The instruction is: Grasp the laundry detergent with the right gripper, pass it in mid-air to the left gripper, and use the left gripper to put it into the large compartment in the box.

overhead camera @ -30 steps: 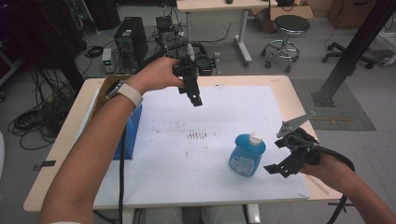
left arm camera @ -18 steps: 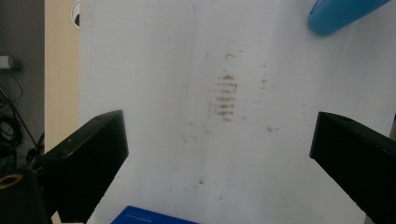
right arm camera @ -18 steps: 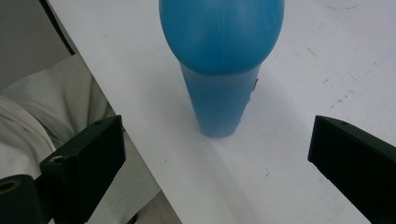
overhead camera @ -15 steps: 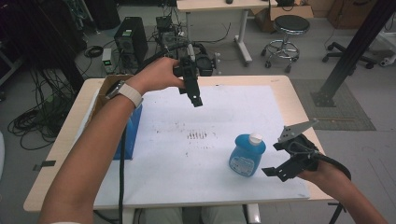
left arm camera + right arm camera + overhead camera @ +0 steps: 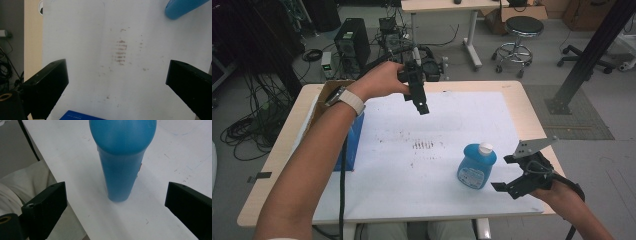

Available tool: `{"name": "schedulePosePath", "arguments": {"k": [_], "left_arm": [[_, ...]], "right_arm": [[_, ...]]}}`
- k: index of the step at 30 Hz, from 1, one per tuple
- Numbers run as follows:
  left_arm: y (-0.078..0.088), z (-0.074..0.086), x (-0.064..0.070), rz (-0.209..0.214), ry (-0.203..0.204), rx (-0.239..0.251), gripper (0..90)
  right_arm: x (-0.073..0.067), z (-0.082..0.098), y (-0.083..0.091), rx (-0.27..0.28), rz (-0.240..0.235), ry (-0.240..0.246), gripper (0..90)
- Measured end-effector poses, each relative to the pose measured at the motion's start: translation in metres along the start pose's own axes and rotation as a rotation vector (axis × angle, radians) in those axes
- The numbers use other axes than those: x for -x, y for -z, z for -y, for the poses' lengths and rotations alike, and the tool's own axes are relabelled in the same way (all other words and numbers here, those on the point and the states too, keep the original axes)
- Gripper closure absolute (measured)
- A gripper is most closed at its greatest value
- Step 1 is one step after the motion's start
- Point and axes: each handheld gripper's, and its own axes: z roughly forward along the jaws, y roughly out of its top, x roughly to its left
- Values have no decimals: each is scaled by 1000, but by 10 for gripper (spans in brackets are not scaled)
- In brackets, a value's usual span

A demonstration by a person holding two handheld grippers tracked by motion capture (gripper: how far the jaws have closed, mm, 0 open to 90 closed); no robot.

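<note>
The top of the blue bottle (image 5: 122, 157) was cut off in the right gripper view, so its cap wasn't visible there, and the body looked a bit soft and out of focus. In the left gripper view just a blue corner of it (image 5: 182, 7) poked in at the top edge. The print on its label was too small to read from the high view. A blue box (image 5: 349, 142) at the table's left was mostly hidden behind the person's left forearm.

The bottle (image 5: 477, 165) stood upright on the white sheet (image 5: 452, 115), near the front right. The right gripper (image 5: 512, 172) sat just beside it, not touching, jaws spread wide. The left gripper (image 5: 422, 105) hung up over the far side of the sheet, well apart from the bottle, jaws also wide apart.

Versus a second earlier, the right gripper had dropped lower and closer to the front edge. The left one and the bottle hadn't budged.
</note>
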Motion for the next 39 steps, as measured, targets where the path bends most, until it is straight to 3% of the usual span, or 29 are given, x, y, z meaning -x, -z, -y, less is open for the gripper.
{"name": "schedulePosePath", "arguments": {"k": [21, 39], "left_arm": [[1, 1, -2, -3, 3, 0, 48], [0, 1, -2, -2, 2, 4, 48]], "right_arm": [[-2, 16, -4, 135, 19, 5, 42], [-2, 25, -9, 193, 21, 6, 46]]}}
